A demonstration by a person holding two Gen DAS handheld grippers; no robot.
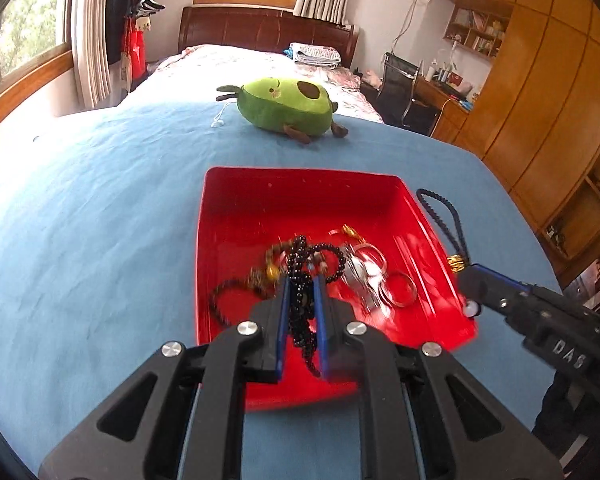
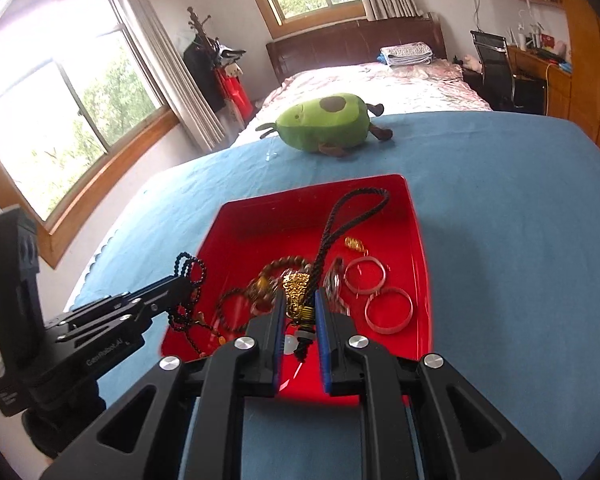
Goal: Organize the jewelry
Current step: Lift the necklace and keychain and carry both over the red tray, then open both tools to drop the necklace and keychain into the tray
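Note:
A red tray (image 1: 300,188) (image 2: 416,248) sits on the blue cloth and holds bracelets, silver bangles (image 1: 398,288) (image 2: 388,310) and a gold clasp (image 2: 355,245). My left gripper (image 1: 300,280) is shut on a black bead strand (image 1: 302,312) and holds it over the tray's near left part; it also shows in the right wrist view (image 2: 180,286). My right gripper (image 2: 298,300) is shut on a gold pendant with a dark braided cord (image 2: 340,220) above the tray; in the left wrist view it (image 1: 466,270) is at the tray's right rim.
A green avocado plush toy (image 1: 284,106) (image 2: 326,122) lies on the blue cloth (image 1: 100,220) beyond the tray. A small clear item (image 1: 217,122) lies left of it. A bed, a desk with a chair and wooden wardrobes stand behind.

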